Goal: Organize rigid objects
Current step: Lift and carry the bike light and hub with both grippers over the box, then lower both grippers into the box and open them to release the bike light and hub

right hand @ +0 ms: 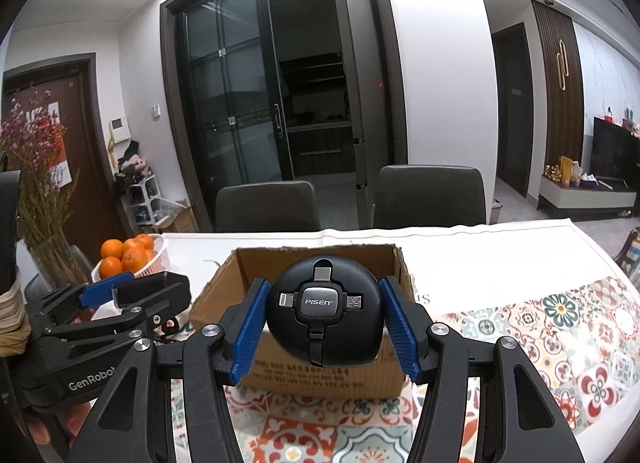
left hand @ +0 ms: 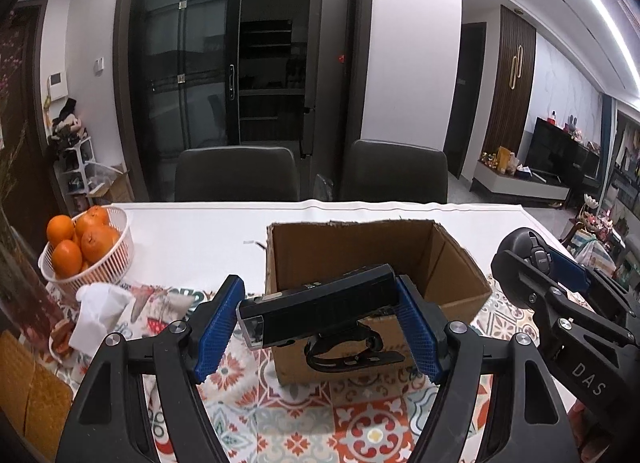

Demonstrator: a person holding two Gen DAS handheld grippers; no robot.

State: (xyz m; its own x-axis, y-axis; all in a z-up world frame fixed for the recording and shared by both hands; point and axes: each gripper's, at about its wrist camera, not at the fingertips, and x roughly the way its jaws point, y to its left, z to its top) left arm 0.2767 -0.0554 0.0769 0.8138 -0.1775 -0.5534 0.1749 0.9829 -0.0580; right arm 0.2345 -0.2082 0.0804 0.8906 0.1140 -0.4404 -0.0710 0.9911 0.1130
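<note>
An open cardboard box point(left hand: 440, 259) stands on the table; it also shows in the right wrist view point(right hand: 320, 259). My left gripper point(left hand: 320, 327) is shut on a black rectangular bike light point(left hand: 320, 303) with a strap mount hanging below, held just in front of the box's near wall. My right gripper point(right hand: 324, 323) is shut on a round black PISEN cable hub point(right hand: 324, 315), held above the box's near edge. In the left wrist view the right gripper point(left hand: 560, 283) is at the right. In the right wrist view the left gripper point(right hand: 120, 295) is at the left.
A white basket of oranges point(left hand: 86, 251) sits at the table's left, with a crumpled white tissue point(left hand: 100, 311) in front of it. A vase of dried flowers point(right hand: 44, 191) stands far left. Two dark chairs point(left hand: 236, 175) stand behind the table. A patterned cloth point(left hand: 320, 415) covers the near part.
</note>
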